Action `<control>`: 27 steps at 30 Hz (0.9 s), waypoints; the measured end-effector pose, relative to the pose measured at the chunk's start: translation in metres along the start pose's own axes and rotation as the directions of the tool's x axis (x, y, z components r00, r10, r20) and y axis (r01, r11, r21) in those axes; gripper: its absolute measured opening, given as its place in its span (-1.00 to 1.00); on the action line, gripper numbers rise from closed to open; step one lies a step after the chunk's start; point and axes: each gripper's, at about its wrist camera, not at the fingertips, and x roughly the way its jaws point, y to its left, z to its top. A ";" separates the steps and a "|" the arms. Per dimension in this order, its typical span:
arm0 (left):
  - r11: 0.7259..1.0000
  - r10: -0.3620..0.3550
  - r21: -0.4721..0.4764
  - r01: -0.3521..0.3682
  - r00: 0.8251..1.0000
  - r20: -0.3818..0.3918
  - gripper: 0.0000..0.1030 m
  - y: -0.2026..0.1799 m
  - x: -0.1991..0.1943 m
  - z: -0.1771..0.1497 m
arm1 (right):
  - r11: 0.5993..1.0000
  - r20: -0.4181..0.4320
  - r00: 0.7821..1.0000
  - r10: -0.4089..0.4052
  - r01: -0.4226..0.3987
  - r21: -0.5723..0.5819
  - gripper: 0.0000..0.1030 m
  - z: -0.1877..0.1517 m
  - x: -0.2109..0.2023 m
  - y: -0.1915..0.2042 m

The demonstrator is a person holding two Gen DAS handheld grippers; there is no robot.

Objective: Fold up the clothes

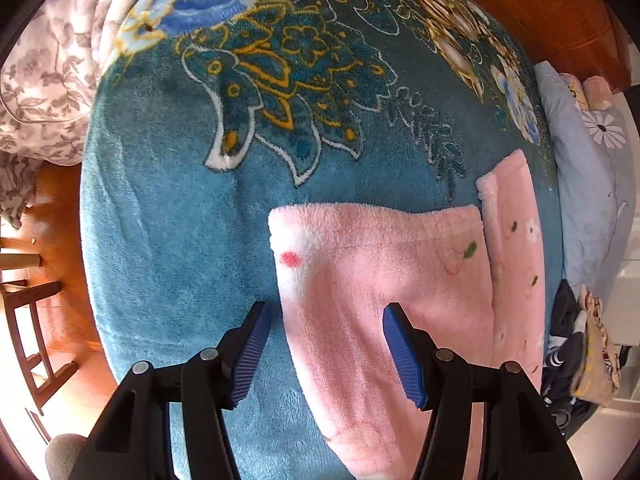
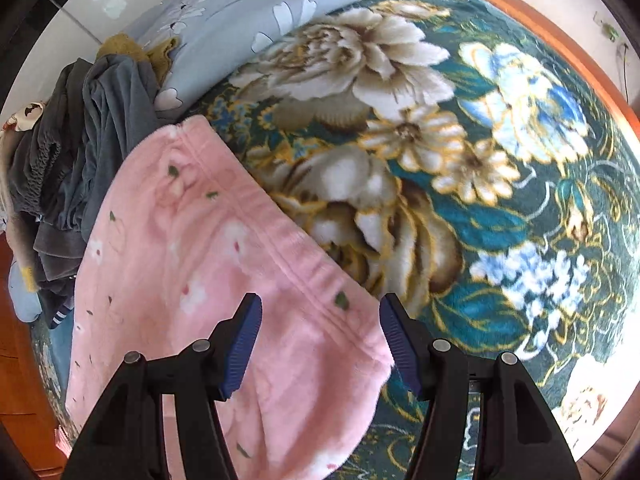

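Observation:
A pink fleece garment (image 1: 400, 272) with small flower prints lies flat on a teal floral blanket (image 1: 172, 216). In the left wrist view my left gripper (image 1: 326, 316) is open above the garment's left edge, with nothing between its blue pads. The same garment (image 2: 192, 248) shows in the right wrist view. My right gripper (image 2: 320, 308) is open over its seamed right edge, near the blanket (image 2: 500, 184), and holds nothing.
A pile of dark grey clothes (image 2: 80, 152) lies left of the pink garment, also at the right in the left wrist view (image 1: 572, 344). A light blue flowered quilt (image 2: 248, 12) lies behind. A grey floral quilt (image 1: 48, 80), wooden floor and chair (image 1: 28, 336) lie left.

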 end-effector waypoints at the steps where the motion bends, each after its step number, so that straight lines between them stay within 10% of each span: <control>1: 1.000 -0.004 0.001 0.004 1.000 0.001 0.18 0.000 0.000 0.000 | 1.000 -0.024 1.000 -0.003 0.004 0.021 0.21 -0.006 0.004 -0.007; 6: 1.000 -0.015 -0.012 0.015 1.000 0.006 0.07 0.005 -0.002 0.000 | 0.991 -0.093 0.995 0.026 -0.013 0.134 0.22 -0.035 0.021 -0.036; 14: 0.998 -0.047 -0.050 0.047 0.999 0.005 -0.85 0.019 -0.009 -0.007 | 0.957 -0.155 0.972 0.178 -0.134 0.258 -0.02 -0.055 0.037 -0.041; 17: 0.999 -0.031 -0.024 0.032 0.999 0.034 -0.91 0.013 -0.018 -0.008 | 0.954 -0.157 0.969 0.193 -0.148 0.261 -0.89 -0.056 0.035 -0.037; 27: 0.983 -0.108 -0.132 0.128 0.983 0.148 -0.93 -0.011 -0.098 -0.015 | 0.938 -0.043 0.963 0.265 -0.247 0.243 -0.92 -0.032 -0.030 -0.030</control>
